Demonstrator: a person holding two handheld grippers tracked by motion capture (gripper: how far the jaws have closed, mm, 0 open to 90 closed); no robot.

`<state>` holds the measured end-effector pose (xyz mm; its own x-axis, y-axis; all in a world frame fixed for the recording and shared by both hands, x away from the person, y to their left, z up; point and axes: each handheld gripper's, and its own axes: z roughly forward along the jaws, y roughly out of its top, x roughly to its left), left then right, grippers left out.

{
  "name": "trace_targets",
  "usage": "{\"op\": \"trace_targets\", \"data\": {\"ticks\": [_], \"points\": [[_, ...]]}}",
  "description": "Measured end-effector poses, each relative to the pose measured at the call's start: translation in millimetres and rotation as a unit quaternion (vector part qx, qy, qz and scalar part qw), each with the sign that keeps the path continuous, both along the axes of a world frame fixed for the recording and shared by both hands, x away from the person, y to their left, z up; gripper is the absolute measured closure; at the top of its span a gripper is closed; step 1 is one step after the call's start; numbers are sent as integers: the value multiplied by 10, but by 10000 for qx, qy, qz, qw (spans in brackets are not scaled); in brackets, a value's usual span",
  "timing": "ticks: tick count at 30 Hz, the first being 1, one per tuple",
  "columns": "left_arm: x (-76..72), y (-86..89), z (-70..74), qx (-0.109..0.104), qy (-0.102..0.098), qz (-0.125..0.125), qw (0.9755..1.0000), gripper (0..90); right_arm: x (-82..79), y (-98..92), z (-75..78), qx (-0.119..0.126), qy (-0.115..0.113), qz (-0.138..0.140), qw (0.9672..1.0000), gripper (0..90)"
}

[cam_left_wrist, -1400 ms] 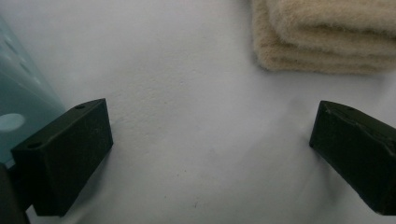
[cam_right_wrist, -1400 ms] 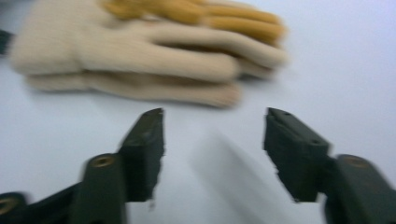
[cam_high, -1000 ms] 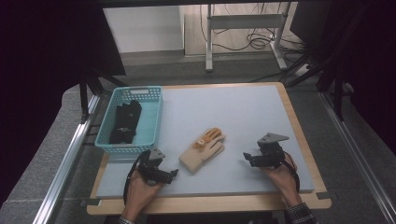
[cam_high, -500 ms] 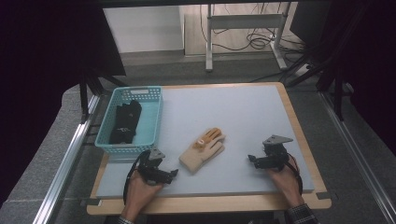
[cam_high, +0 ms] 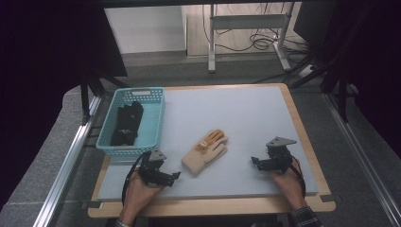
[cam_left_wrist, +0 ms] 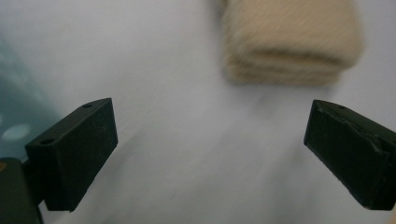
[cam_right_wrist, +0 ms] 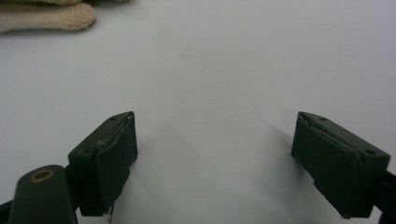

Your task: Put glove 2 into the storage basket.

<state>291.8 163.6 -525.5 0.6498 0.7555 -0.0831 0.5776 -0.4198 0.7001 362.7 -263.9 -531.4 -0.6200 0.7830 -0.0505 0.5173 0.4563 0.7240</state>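
Observation:
A cream knitted glove (cam_high: 205,152) with orange markings lies flat on the grey mat, between the two hands. My left gripper (cam_high: 176,176) rests on the mat to its left, pointing at its cuff (cam_left_wrist: 289,42). Its jaws (cam_left_wrist: 210,149) stand open and empty. My right gripper (cam_high: 254,162) lies on the mat to the glove's right, a short gap away from it. Its jaws (cam_right_wrist: 215,154) have just been opening and stand wide over bare mat with nothing between them. The glove's fingertips (cam_right_wrist: 46,16) show at the top left of the right gripper view.
A light blue plastic basket (cam_high: 161,118) stands at the mat's left and holds black gloves (cam_high: 126,124). Its wall (cam_left_wrist: 14,116) shows beside my left jaw. The mat lies on a wooden board (cam_high: 307,137), with metal rails on both sides.
The right gripper has edged slightly to the right, away from the glove. The left hand and the glove have stayed put.

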Motion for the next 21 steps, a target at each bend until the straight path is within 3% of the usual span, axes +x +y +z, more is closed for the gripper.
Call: {"op": "trace_targets", "data": {"ticks": [2,7,13,15,17,21], "points": [[20,-84,64,-53,-5,-103,9999,26,0,0,0,0,0,0,10000,141],[147,-373,216,90,-15,-350,9993,16,0,0,-1,3,-2,2,10000,141],[423,-745,374,154,13,-502,9986,16,0,-1,-1,4,-1,1,10000,141],[531,-859,384,265,43,-506,9984,15,0,0,-1,5,-2,-1,10000,141],[649,-939,360,349,164,-521,9979,11,0,-1,-1,7,-1,-1,10000,141],[856,-1016,258,315,526,-570,9965,5,0,-1,-1,6,-1,-3,10000,141]]}}
